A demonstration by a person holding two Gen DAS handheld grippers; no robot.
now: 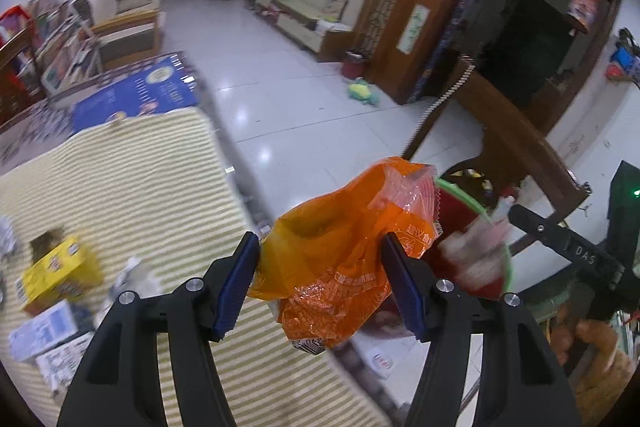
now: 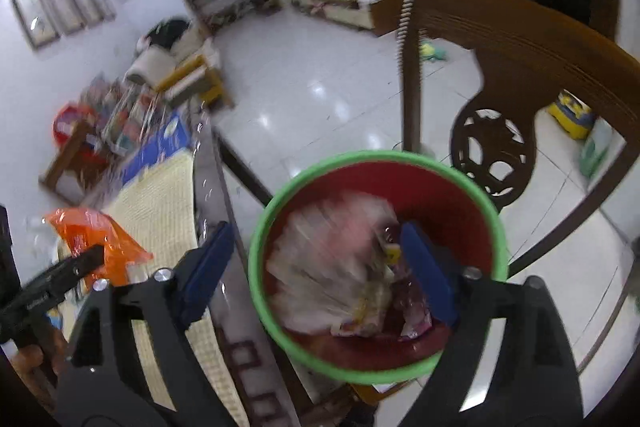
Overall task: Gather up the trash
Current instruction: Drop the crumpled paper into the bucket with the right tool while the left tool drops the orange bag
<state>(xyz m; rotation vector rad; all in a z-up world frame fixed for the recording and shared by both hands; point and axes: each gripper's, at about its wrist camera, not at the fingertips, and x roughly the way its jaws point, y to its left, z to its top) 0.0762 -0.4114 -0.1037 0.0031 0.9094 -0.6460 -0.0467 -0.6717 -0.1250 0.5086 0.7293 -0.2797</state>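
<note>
I judge the collecting to be partly done: the round red bin with a green rim (image 2: 496,223) already has crumpled wrappers in it, among them a blurred pale plastic packet (image 2: 332,267) that seems to be dropping in. On the bench with the yellow-striped cloth (image 1: 132,187) a small yellow carton (image 1: 60,273) and some white and blue boxes (image 1: 42,331) are left to gather.

My left hand-held gripper (image 1: 318,281) pinches a crinkled orange plastic bag (image 1: 340,259) between its blue pads, holding it out past the bench edge, just short of the bin. It tilts downward toward the floor.

My right hand-held gripper (image 2: 316,267) hangs over the bin mouth, angled down into it, its jaws spread wide and clamping nothing. I would bring the orange bag over the rim next.
</note>
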